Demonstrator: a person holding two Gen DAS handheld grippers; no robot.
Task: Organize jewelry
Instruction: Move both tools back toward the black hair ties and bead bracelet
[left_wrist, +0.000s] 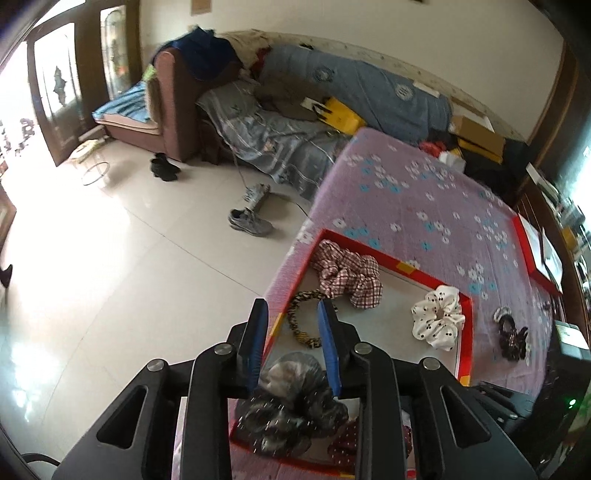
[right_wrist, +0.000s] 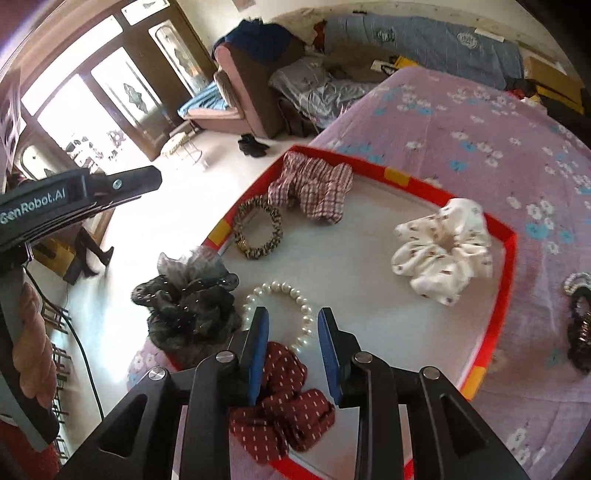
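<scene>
A red-rimmed tray with a white floor lies on the purple flowered bed. In it are a plaid scrunchie, a leopard-print hair band, a white dotted scrunchie, a pearl bracelet, a dark red dotted scrunchie and a black sheer scrunchie at the left rim. My right gripper is open above the red scrunchie and the bracelet. My left gripper is open over the tray's left edge, just above the black scrunchie.
A dark beaded hair tie lies on the bed to the right of the tray. A second red box sits farther right on the bed. A sofa, shoes and tiled floor lie to the left.
</scene>
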